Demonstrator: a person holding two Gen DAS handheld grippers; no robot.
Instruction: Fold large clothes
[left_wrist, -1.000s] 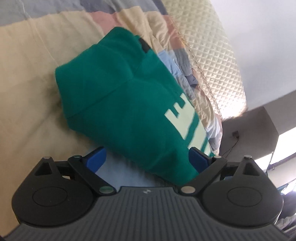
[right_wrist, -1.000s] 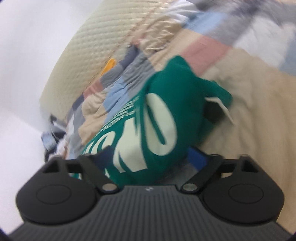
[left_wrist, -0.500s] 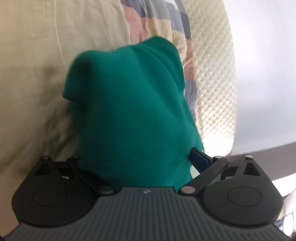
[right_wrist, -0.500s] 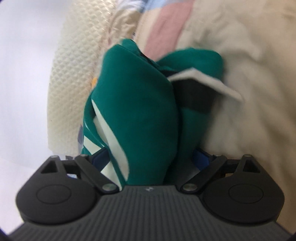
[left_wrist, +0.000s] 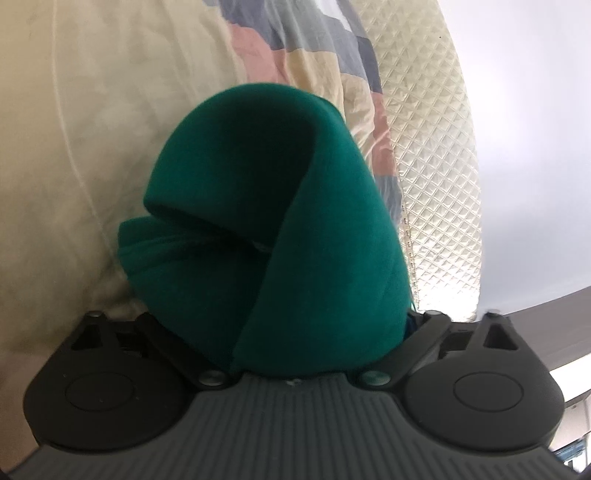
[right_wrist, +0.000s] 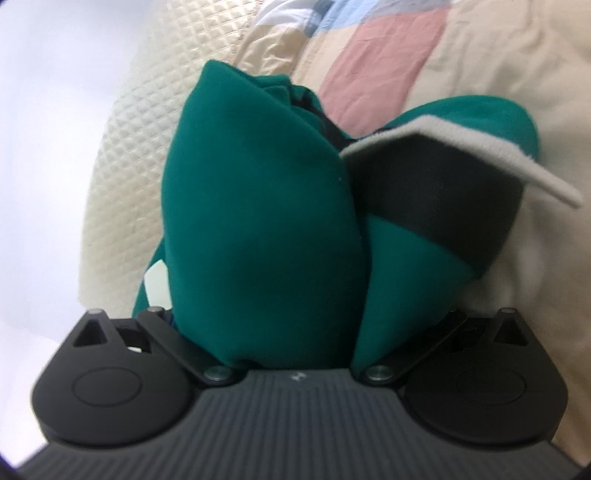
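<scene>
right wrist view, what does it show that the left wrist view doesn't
Only the right wrist view shows the black band with a grey ribbed edge and a pale print patch. Only the left wrist view shows a rolled, plain green fold and a dark ledge. Both show the green garment bunched between wide jaws, the patchwork quilt and the quilted mattress.

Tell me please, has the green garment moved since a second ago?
Yes: the garment has bunched up toward the quilted headboard, filling the left gripper.
</scene>
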